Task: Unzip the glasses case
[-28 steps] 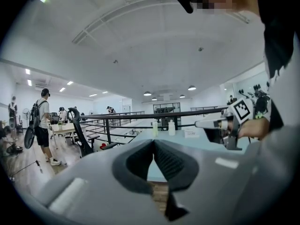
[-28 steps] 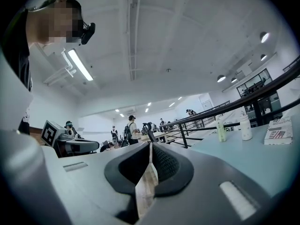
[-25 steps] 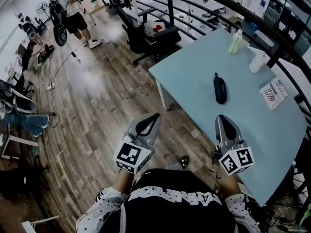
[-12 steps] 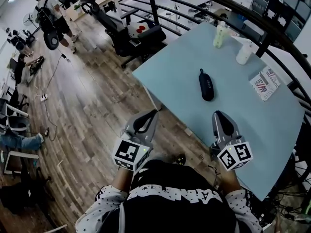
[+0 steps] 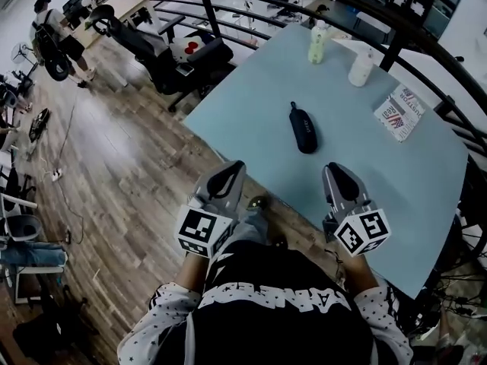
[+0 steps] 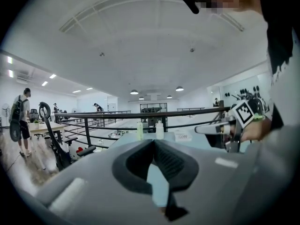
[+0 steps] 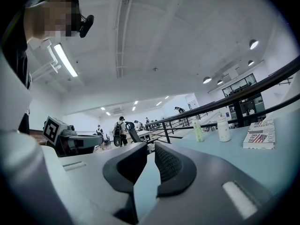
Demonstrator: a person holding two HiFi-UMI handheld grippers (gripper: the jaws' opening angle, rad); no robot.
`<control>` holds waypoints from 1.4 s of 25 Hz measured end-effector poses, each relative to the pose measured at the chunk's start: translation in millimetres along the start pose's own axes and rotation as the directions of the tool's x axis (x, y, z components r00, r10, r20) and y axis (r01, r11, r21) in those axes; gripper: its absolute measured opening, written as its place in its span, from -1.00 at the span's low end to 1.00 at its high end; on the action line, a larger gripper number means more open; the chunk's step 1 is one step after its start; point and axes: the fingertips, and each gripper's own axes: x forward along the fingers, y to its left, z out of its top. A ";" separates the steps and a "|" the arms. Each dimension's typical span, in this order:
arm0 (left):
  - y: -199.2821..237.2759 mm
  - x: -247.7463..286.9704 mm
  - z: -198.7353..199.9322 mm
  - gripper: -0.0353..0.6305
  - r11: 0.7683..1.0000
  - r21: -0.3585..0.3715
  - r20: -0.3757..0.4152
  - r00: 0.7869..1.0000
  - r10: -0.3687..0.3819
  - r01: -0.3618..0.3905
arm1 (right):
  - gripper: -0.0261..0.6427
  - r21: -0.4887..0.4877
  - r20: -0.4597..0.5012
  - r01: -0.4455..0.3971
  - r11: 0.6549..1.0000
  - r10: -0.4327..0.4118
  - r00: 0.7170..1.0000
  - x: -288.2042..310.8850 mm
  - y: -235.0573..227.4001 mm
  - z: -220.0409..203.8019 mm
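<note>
Approach to the case (image 5: 303,127).
The desk (image 5: 251,97) has drawn nearer; the case lies mid-desk, well ahead. Left gripper (image 5: 236,166): fingers together, empty. Right gripper (image 5: 329,168): fingers just parting to a slit, empty, likely readying a grasp.

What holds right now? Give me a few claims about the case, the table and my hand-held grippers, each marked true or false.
1. The glasses case lies on the table, untouched. True.
2. The right hand-held gripper grips the case. False: its jaws have just been opening slightly and hold nothing. The case lies ahead of it.
3. The left hand-held gripper has nothing between its jaws. True.
4. The booklet lies under the case. False: it lies apart, to the case's right.
5. Only one bottle stands on the table. False: a greenish bottle and a white bottle stand near the far edge.
</note>
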 end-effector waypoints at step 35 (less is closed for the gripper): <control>101.5 171.6 -26.6 -0.89 0.957 -0.025 -0.061 0.955 -0.292 0.291 | -0.38 0.015 -0.181 0.320 0.947 -0.312 0.933 124.7 -80.0 -51.6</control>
